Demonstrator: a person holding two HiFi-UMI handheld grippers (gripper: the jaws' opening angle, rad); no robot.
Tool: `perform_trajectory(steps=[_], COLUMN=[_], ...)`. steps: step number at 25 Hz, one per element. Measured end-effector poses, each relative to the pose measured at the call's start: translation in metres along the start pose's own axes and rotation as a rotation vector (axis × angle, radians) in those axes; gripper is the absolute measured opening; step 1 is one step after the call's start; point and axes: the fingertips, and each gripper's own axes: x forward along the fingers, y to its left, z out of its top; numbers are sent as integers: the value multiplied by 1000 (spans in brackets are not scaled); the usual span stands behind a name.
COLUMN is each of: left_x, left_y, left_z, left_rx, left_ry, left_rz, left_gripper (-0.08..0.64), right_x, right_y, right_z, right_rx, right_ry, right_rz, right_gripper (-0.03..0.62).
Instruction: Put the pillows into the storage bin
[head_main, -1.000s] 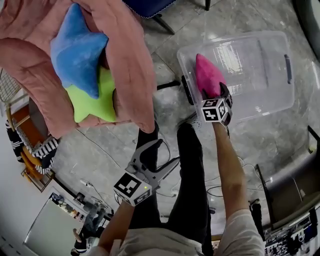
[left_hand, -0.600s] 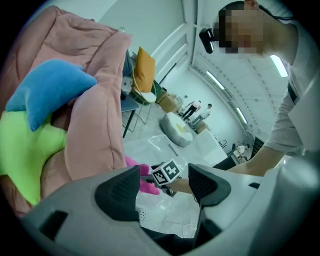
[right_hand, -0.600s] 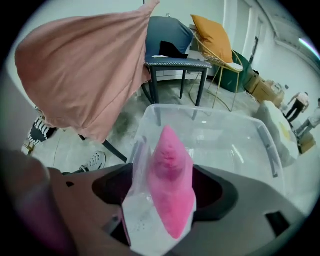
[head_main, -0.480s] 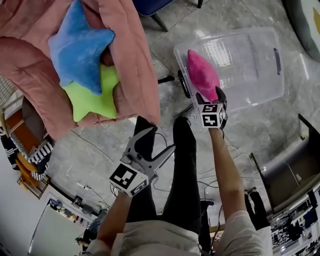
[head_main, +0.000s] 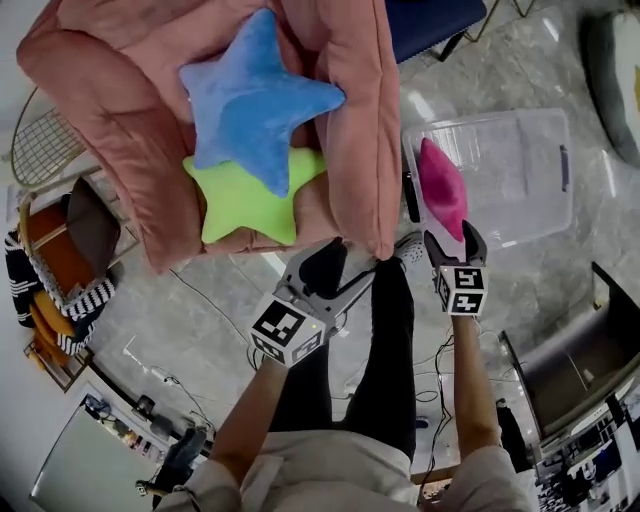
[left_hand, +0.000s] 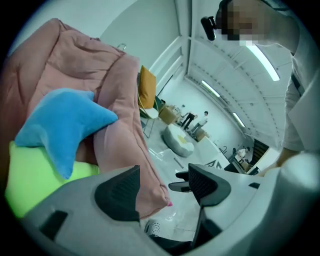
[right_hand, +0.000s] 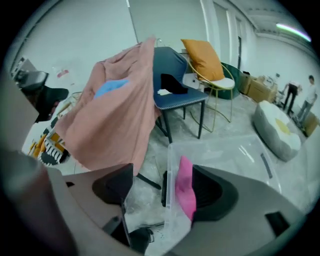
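A pink pillow (head_main: 442, 188) stands on edge at the left end of the clear storage bin (head_main: 545, 170). My right gripper (head_main: 455, 250) hangs above the bin's near corner, open and holding nothing. In the right gripper view the pink pillow (right_hand: 184, 187) shows down inside the bin (right_hand: 235, 150), partly behind one pad. A blue star pillow (head_main: 255, 100) lies on a green star pillow (head_main: 240, 200) in a pink blanket (head_main: 120, 150). My left gripper (head_main: 345, 268) is open by the blanket's lower edge. The left gripper (left_hand: 162, 185) has the blanket's hem (left_hand: 150, 195) between its jaws, untouched.
A dark blue chair (head_main: 430, 20) stands behind the blanket. The person's black-trousered legs (head_main: 390, 370) are below the grippers. Cables lie on the grey floor. A gold wire chair with an orange cushion (right_hand: 205, 57) and a white floor cushion (right_hand: 277, 130) sit beyond the bin. Dark furniture (head_main: 590, 360) is at the right.
My right gripper has lifted up and back from the pink pillow, which stays in the bin. My left gripper has moved up to the blanket's lower edge. The head view has swung toward the star pillows.
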Motion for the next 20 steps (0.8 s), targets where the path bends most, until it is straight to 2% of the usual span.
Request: perform_trajectory(steps=[3, 6, 9, 12, 15, 17, 20], left_x=[-23, -45, -77, -107, -123, -132, -140], left_y=[29, 62, 104, 139, 160, 168, 173], left_z=[16, 27, 28, 29, 28, 26, 22], left_rx=[-8, -18, -53, -106, -154, -150, -148], left_ry=[-32, -63, -82, -114, -146, -147, -137], left_rz=[40, 79, 129, 189, 232, 254, 271], left_gripper=[302, 302, 302, 301, 300, 301, 300], right_x=[-16, -22, -15, 4, 30, 47, 67], right_y=[31, 55, 103, 155, 189, 209, 232], right_z=[53, 123, 187, 228, 258, 272, 287], right_rx=[-147, -259, -415, -654, -905, -977, -996], right_ry=[-43, -130, -171, -129, -80, -59, -25], right_rz=[75, 120, 175, 223, 231, 251, 292], right_gripper=[367, 365, 365, 364, 365, 365, 367])
